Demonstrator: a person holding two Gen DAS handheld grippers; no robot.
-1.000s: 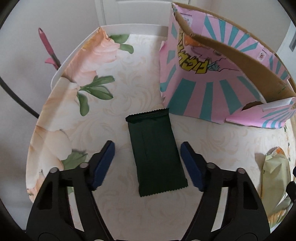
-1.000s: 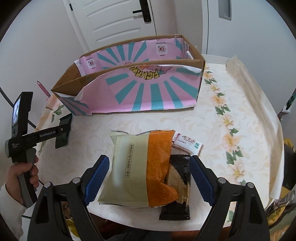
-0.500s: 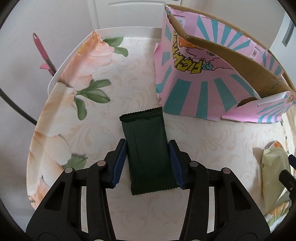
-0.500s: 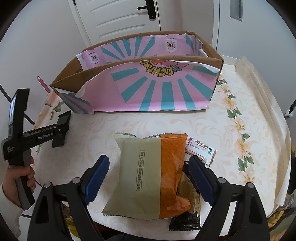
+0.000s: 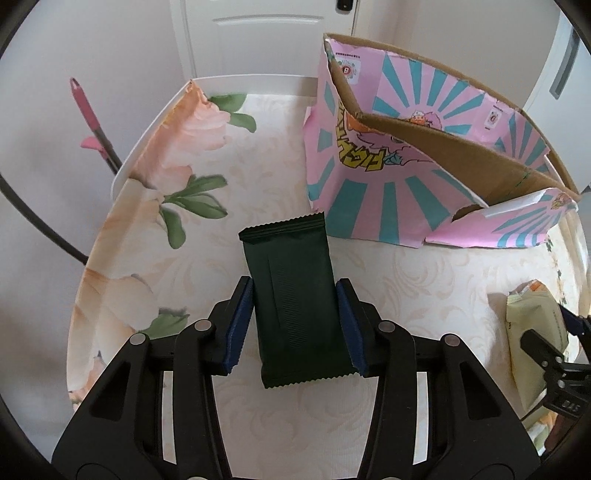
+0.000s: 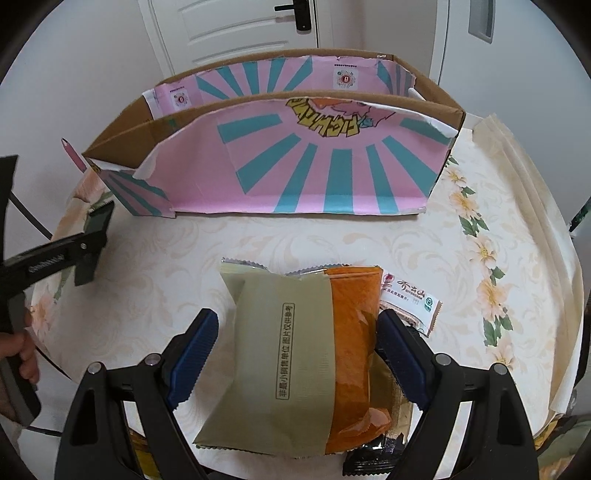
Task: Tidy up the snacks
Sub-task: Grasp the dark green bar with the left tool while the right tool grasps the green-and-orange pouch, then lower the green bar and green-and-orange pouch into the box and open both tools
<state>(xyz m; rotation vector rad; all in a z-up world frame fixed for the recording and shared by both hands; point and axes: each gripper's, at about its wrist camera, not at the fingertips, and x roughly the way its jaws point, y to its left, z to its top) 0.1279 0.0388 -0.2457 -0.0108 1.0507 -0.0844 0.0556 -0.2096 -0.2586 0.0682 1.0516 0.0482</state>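
Note:
My left gripper [image 5: 294,325] is shut on a dark green snack packet [image 5: 295,295], held by its long sides and lifted a little off the table. The pink and teal cardboard box [image 5: 388,192] stands open just beyond it. In the right wrist view the left gripper [image 6: 92,243] holds the packet left of the box [image 6: 314,177]. My right gripper [image 6: 297,354] is open, its pads either side of an olive and orange snack bag [image 6: 295,362]. The right pad touches the bag's orange edge. A white sachet [image 6: 410,299] and a black packet [image 6: 373,454] lie beneath it.
The round table [image 6: 258,236] has a floral cloth. The snack pile lies close to the near table edge. A pink-handled tool [image 5: 90,122] leans beyond the table's left rim. A white door [image 6: 229,26] is behind the box.
My left gripper closed on the green packet and raised it slightly toward the box. My right gripper moved forward over the olive and orange bag, still open.

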